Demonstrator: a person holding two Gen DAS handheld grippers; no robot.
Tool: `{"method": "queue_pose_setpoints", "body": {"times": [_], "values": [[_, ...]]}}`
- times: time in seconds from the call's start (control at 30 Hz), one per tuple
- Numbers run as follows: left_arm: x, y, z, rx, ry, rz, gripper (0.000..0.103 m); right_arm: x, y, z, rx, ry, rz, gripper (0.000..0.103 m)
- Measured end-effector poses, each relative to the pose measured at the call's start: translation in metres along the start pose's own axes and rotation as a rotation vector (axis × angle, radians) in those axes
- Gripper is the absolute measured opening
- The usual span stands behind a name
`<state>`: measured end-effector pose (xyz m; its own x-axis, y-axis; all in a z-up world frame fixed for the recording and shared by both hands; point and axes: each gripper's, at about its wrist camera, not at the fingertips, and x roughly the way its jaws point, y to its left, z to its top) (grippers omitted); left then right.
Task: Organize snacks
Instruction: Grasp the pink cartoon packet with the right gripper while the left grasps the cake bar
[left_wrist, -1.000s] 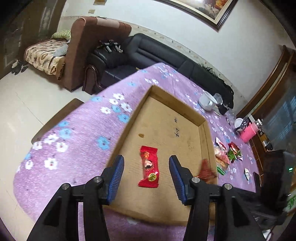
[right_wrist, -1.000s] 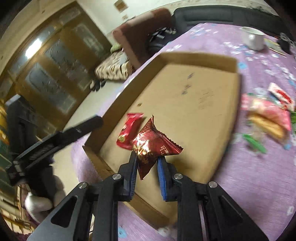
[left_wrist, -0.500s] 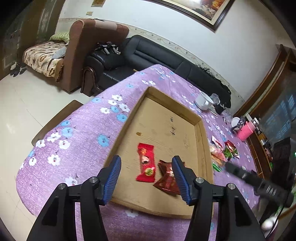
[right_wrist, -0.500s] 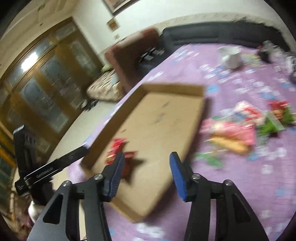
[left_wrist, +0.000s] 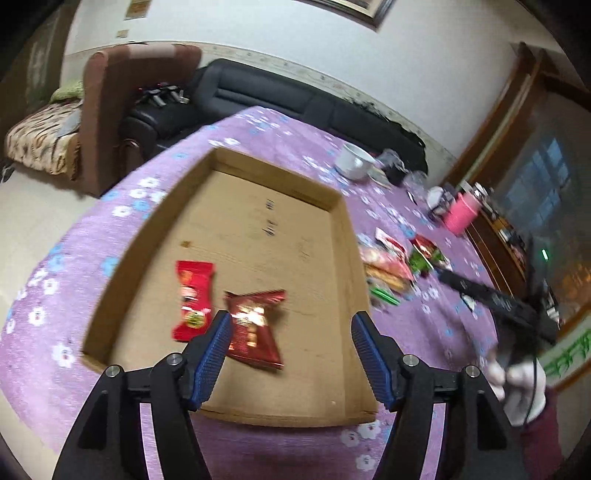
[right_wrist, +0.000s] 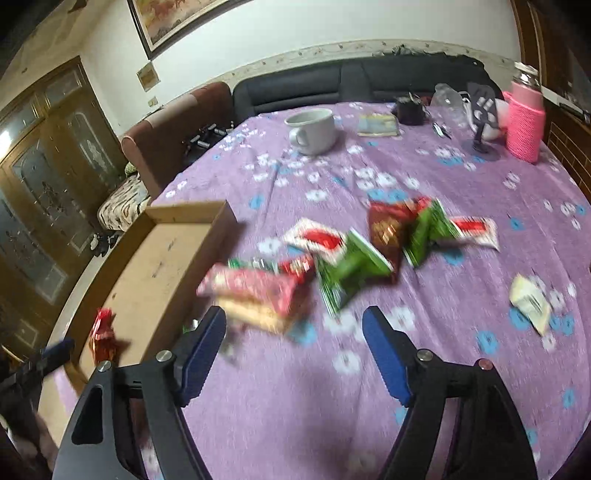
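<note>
A shallow cardboard tray (left_wrist: 343, 236) lies on the purple flowered tablecloth. Inside it rest a bright red candy packet (left_wrist: 194, 299) and a dark red foil snack packet (left_wrist: 255, 325). My left gripper (left_wrist: 290, 354) hovers over the tray's near end, jaws opening, nothing between them. My right gripper (right_wrist: 293, 350) hangs above the cloth just short of the snack pile (right_wrist: 332, 258), jaws opening and empty. The pile holds pink, green, dark red and white-red packets. In the right wrist view the tray (right_wrist: 184, 218) sits at the left with the red packets (right_wrist: 103, 332) in it.
A white mug (right_wrist: 314, 129), a pink knitted bottle (right_wrist: 524, 122), a small dark container (right_wrist: 410, 109) and a leaflet (right_wrist: 378, 123) stand at the table's far side. A lone pale packet (right_wrist: 530, 302) lies right of the pile. A gloved hand (left_wrist: 517, 384) holds the other gripper.
The right gripper let go of the dark red foil packet into the tray, opened wide and swung right toward the snack pile. The left gripper opened wider and shifted right.
</note>
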<state>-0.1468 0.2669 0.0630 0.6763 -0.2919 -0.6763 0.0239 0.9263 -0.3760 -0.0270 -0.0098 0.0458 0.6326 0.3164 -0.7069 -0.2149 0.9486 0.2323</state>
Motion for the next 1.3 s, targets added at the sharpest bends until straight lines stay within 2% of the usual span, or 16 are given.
{"method": "queue_pose_setpoints", "body": {"times": [0.13, 0.23, 0.3, 0.33, 0.37, 0.47, 0.67, 0.73, 0.8, 0.83, 0.87, 1.0, 1.17, 1.2, 1.23, 1.3], "values": [[0.006, -0.014, -0.002, 0.026, 0.018, -0.009, 0.07, 0.035, 0.026, 0.029, -0.084, 0.009, -0.01, 0.076], [0.01, -0.02, -0.002, 0.036, 0.029, -0.017, 0.07, 0.066, 0.045, 0.042, -0.127, 0.077, -0.022, 0.07], [0.01, -0.023, -0.002, 0.042, 0.033, -0.016, 0.07, 0.089, 0.054, 0.042, -0.17, 0.152, -0.044, 0.055], [0.01, -0.024, -0.002, 0.043, 0.034, -0.016, 0.07, 0.099, 0.057, 0.038, -0.2, 0.199, -0.064, 0.037], [0.01, -0.025, -0.002, 0.043, 0.036, -0.018, 0.07, 0.102, 0.056, 0.033, -0.214, 0.219, -0.071, 0.024], [0.009, -0.028, -0.001, 0.05, 0.031, -0.021, 0.07, 0.088, 0.043, 0.015, -0.242, 0.255, -0.085, 0.017], [0.01, -0.044, -0.002, 0.092, 0.033, -0.083, 0.07, 0.028, -0.013, -0.023, -0.147, 0.316, -0.091, 0.017], [0.012, -0.056, -0.005, 0.126, 0.036, -0.1, 0.07, 0.006, -0.042, -0.029, -0.068, 0.298, -0.099, 0.018], [0.014, -0.069, -0.008, 0.158, 0.048, -0.12, 0.07, -0.021, -0.068, -0.03, 0.03, 0.215, -0.032, 0.032], [0.017, -0.076, -0.011, 0.173, 0.058, -0.129, 0.07, -0.032, -0.076, -0.03, 0.05, 0.179, -0.032, 0.043], [0.019, -0.082, -0.013, 0.184, 0.067, -0.135, 0.07, -0.041, -0.082, -0.031, 0.056, 0.148, -0.041, 0.047], [0.029, -0.105, -0.023, 0.222, 0.109, -0.159, 0.07, -0.04, -0.07, -0.044, -0.027, 0.162, 0.014, 0.047], [0.037, -0.124, -0.026, 0.241, 0.135, -0.169, 0.07, -0.011, -0.037, -0.061, -0.154, 0.196, 0.011, 0.046], [0.038, -0.128, -0.025, 0.248, 0.137, -0.166, 0.07, -0.009, -0.035, -0.065, -0.16, 0.193, -0.001, 0.044], [0.04, -0.133, -0.025, 0.257, 0.139, -0.164, 0.07, -0.009, -0.034, -0.066, -0.168, 0.169, -0.019, 0.025], [0.044, -0.141, -0.023, 0.274, 0.136, -0.162, 0.07, -0.008, -0.037, -0.064, -0.148, 0.169, -0.015, 0.023]]}}
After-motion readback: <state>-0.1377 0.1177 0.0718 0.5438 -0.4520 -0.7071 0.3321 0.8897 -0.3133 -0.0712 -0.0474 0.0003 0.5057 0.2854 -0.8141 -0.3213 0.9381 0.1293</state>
